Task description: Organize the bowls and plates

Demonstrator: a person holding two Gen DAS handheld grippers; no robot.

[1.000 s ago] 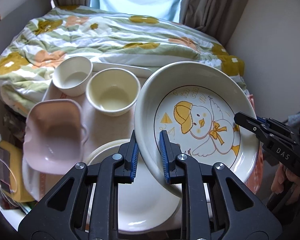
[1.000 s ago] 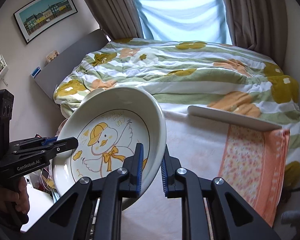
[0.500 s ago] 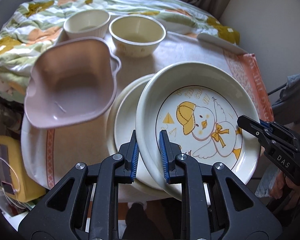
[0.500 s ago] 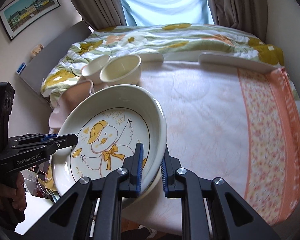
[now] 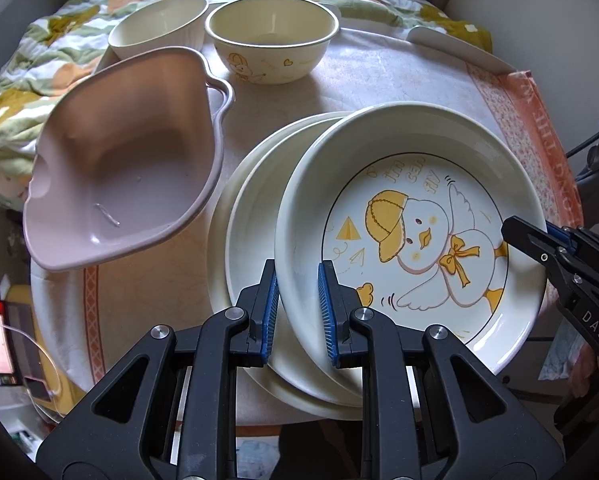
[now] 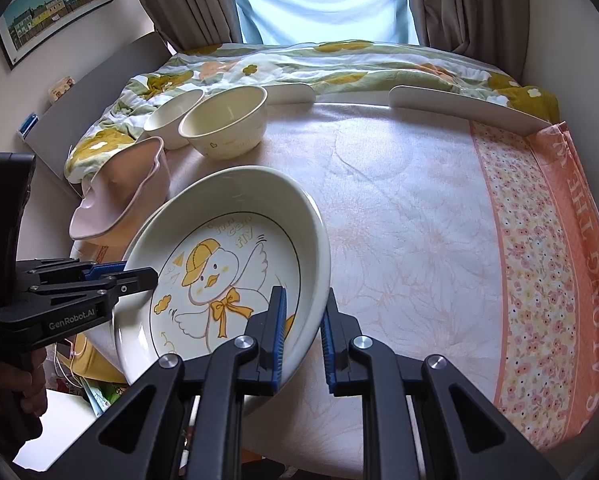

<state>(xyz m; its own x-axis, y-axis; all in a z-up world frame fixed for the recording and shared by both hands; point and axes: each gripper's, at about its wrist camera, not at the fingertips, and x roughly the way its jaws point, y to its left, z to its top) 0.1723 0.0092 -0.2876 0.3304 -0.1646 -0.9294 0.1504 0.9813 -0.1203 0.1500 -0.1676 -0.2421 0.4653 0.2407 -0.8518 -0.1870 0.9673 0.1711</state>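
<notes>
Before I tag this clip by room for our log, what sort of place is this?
Most likely a bedroom with a small table set against the bed: a floral quilt lies just behind the cloth-covered table, curtains frame a window, and a framed picture hangs on the wall.

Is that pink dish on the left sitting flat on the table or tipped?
Tipped. The pink dish leans with its opening turned toward the left camera, and in the right view it slopes steeply. What props it up is hidden.
</notes>
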